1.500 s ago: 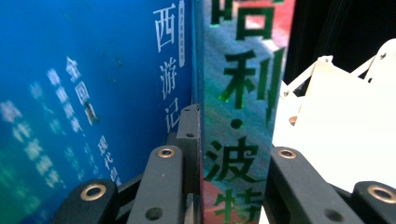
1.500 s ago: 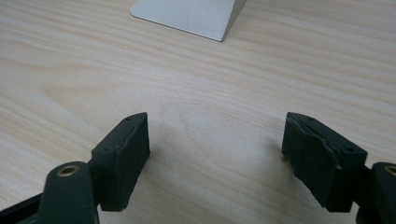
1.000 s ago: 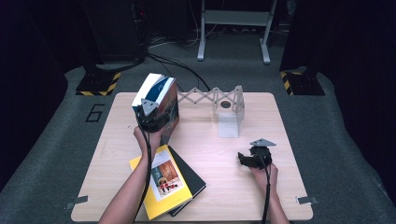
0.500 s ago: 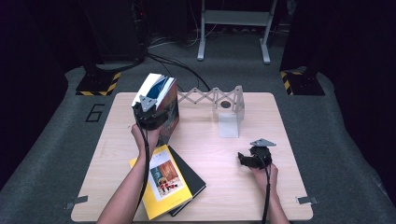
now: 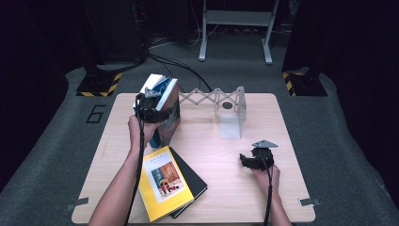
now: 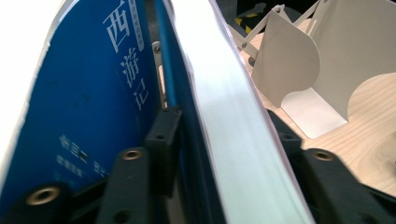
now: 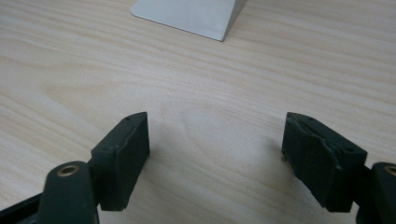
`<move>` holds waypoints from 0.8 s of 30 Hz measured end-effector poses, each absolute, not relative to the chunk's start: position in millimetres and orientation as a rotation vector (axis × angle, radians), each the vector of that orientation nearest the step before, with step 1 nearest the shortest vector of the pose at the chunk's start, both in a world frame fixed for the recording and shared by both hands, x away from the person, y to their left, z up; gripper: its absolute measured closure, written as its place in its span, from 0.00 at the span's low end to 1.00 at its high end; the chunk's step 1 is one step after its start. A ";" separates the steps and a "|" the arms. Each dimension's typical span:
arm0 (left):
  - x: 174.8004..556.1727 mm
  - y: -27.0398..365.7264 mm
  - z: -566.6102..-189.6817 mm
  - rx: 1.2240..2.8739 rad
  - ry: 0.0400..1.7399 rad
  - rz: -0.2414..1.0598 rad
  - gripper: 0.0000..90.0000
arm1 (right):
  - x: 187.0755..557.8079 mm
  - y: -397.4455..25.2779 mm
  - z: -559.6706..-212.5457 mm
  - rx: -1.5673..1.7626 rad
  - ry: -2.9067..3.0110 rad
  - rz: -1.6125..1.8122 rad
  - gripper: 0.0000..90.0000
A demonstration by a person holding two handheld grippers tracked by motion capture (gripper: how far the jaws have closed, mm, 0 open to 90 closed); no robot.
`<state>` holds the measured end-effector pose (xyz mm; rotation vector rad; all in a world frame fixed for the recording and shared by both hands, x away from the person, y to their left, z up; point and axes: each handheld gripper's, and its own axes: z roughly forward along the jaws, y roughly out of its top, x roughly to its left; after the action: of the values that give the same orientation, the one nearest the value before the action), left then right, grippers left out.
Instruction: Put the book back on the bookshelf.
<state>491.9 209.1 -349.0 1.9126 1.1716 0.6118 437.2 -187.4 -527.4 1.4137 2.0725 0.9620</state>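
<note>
My left gripper (image 5: 151,109) is shut on a thick blue book (image 5: 168,112) and holds it upright over the table's back left. In the left gripper view my left gripper (image 6: 224,135) clamps the white page block (image 6: 233,121), and a blue cover with white characters (image 6: 93,93) lies outside the left jaw. A white expanding book rack (image 5: 225,104) stands just right of the book, with its plates (image 6: 289,60) close by. My right gripper (image 5: 250,161) rests open on the wood at the front right, and nothing lies between the jaws of my right gripper (image 7: 217,144).
A yellow book (image 5: 164,182) lies flat on a black book (image 5: 196,181) near the front left of the wooden table (image 5: 282,127). The rack's flat foot (image 7: 187,14) lies ahead of my right gripper. Dark floor and stands surround the table.
</note>
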 end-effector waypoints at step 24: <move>498.4 203.3 -371.8 1.593 1.292 0.819 0.83 | 437.2 -187.4 -527.4 1.414 2.072 0.962 0.26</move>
<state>498.4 203.3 -371.8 1.5931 1.2923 0.8190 437.2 -187.4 -527.4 1.4145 2.0717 0.9619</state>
